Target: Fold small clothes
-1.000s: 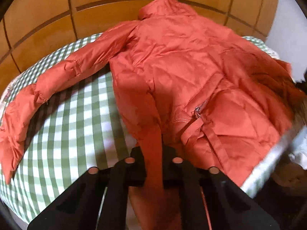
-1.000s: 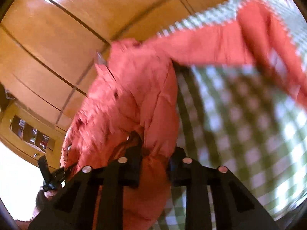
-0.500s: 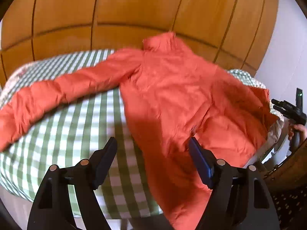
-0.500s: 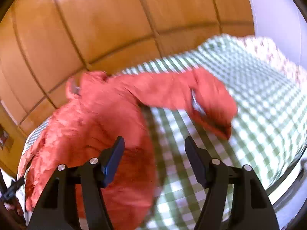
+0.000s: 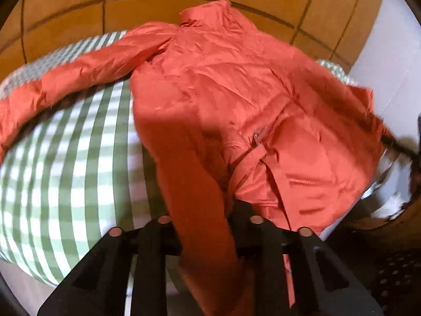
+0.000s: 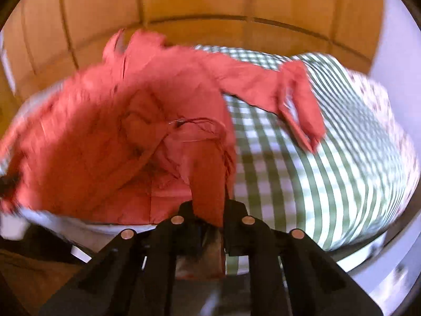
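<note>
Lying spread on a green and white checked cloth (image 5: 79, 158), the small orange jacket (image 5: 236, 92) has its collar (image 5: 208, 13) toward the wooden panelled wall (image 5: 65, 5) and one sleeve (image 5: 79, 71) stretched out to the side. The left gripper (image 5: 202, 226) has just been closing and now pinches a fold of the jacket's lower edge between its black fingers (image 5: 242, 210). The right gripper (image 6: 208, 216) has also just closed, and it holds another part of the same hem tight. A zipper (image 5: 259, 134) shows near the jacket's middle.
</note>
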A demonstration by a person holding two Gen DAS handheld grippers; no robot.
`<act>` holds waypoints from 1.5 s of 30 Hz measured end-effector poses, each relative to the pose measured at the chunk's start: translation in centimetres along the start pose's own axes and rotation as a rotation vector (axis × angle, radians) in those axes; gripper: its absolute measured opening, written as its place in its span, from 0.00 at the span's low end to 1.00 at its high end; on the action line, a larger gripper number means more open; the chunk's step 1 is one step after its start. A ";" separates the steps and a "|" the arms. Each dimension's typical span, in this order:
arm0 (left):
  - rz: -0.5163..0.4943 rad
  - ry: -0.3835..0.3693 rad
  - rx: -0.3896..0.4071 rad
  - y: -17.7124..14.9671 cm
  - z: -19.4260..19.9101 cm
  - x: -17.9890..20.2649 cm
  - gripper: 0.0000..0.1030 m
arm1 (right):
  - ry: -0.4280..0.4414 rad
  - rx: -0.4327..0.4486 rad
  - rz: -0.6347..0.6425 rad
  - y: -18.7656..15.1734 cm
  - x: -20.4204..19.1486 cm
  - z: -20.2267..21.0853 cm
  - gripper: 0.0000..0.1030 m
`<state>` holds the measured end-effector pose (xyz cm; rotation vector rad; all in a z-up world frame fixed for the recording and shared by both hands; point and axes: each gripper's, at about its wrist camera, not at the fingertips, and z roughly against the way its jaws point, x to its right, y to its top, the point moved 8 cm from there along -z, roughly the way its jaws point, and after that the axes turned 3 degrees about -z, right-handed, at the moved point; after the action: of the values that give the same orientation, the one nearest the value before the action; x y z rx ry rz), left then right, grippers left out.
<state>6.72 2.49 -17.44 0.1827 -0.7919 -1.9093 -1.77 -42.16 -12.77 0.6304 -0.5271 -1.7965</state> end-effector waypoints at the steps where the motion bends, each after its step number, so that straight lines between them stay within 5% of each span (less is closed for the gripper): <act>1: 0.008 -0.007 -0.005 -0.3 0.1 -0.1 0.19 | 0.013 -0.004 -0.024 -0.6 0.3 0.2 0.08; 5: 0.007 -0.034 -0.008 -0.6 0.6 -0.9 0.18 | 0.160 -0.090 -0.209 -4.1 2.5 -1.2 0.09; 7: 0.017 -0.078 0.001 -0.1 0.7 -1.4 0.18 | 0.191 -0.090 -0.235 -4.0 3.0 -0.7 0.17; 8: 0.017 -0.094 0.006 0.0 1.0 -1.5 0.18 | 0.201 -0.047 -0.236 -3.1 3.3 0.2 0.32; 9: 0.016 -0.106 0.014 0.2 1.4 -1.7 0.20 | 0.207 0.009 -0.237 -1.8 3.6 1.4 0.65; 11: 0.011 -0.121 0.060 0.9 3.0 -1.9 0.27 | 0.229 0.150 -0.256 1.0 4.5 4.5 0.84; 14: 0.019 -0.129 0.134 3.0 4.6 -2.1 0.49 | 0.197 0.281 -0.255 5.8 4.9 6.3 0.83; 16: -0.001 -0.129 0.157 4.6 4.6 -1.8 0.54 | 0.176 0.310 -0.200 9.3 3.3 5.3 0.83; 19: -0.096 -0.037 0.203 7.9 3.9 -0.4 0.75 | 0.187 0.317 -0.117 13.4 -0.3 2.6 0.81; 26: -0.221 0.017 0.264 13.7 2.3 2.2 0.84 | 0.130 0.163 0.103 19.8 -9.7 -9.8 0.72; 32: -0.063 0.064 0.157 13.4 -5.7 -1.6 0.86 | -0.018 0.040 0.196 17.6 -8.7 -20.0 0.74; 34: 0.015 0.047 0.098 10.9 -8.1 -3.6 0.85 | 0.031 0.027 0.123 15.9 -7.4 -20.7 0.74; 40: -0.085 0.079 0.164 8.1 -6.4 -2.7 0.86 | 0.056 0.060 0.068 12.8 -6.0 -18.8 0.77; 45: 0.123 0.064 0.246 9.5 -3.2 -6.4 0.91 | 0.048 0.035 0.089 13.2 -6.0 -19.5 0.86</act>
<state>18.33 4.05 -15.61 0.3370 -0.9708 -1.6799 21.86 -41.23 -18.26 0.6630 -0.5471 -1.6870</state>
